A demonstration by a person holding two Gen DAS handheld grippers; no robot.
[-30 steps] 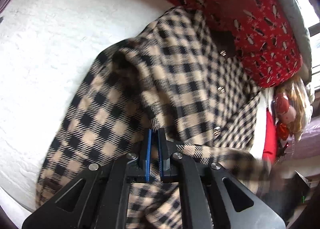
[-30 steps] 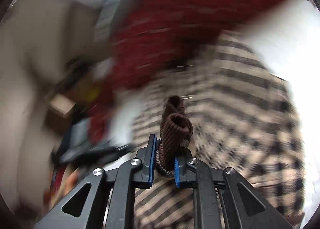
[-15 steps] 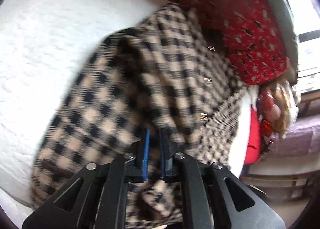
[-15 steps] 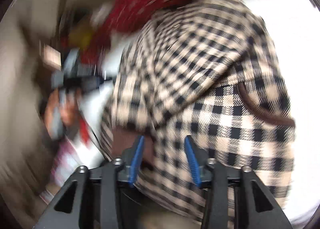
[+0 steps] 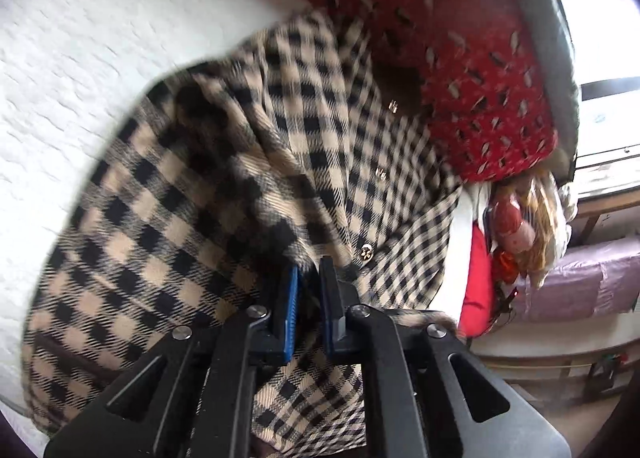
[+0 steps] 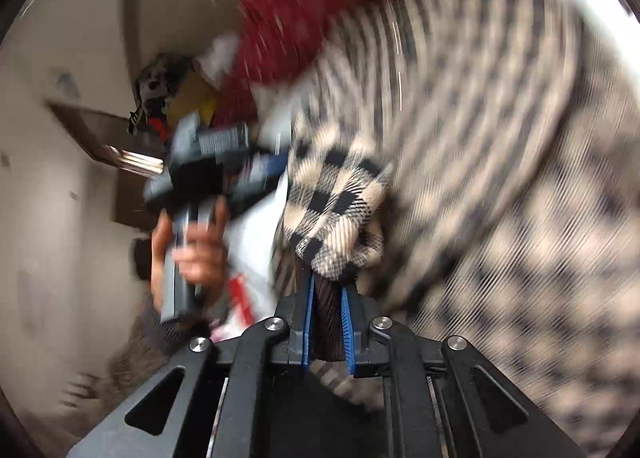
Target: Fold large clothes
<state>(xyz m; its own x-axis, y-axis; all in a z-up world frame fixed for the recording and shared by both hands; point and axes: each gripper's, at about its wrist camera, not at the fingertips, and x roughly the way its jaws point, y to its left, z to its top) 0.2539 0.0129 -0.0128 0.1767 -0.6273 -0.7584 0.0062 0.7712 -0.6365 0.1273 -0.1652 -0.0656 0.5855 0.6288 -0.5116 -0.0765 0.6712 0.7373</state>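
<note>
A tan-and-black checked jacket (image 5: 224,194) lies spread on the white bed cover (image 5: 88,58), its metal snaps (image 5: 366,252) running down the front. My left gripper (image 5: 308,294) stands at the jacket's near edge, its jaws closing with a fold of checked cloth pinched between the blue pads. In the right wrist view, my right gripper (image 6: 326,310) has its jaws closing on the brown ribbed cuff (image 6: 327,322) of a checked sleeve (image 6: 336,210), which bunches up above the pads. A hand (image 6: 192,254) holds the other gripper at the left. This view is heavily blurred.
A red patterned blanket (image 5: 460,58) lies along the jacket's far side. Dolls and a red cushion (image 5: 476,286) crowd the bed's right edge, beside a purple-wrapped piece (image 5: 580,282) and a window. The bed cover stretches away to the left.
The right gripper let go of the brown cuff, stood open over the jacket, and has shut on the cuff again. The left gripper's jaws parted slightly, then narrowed, and its view tilted.
</note>
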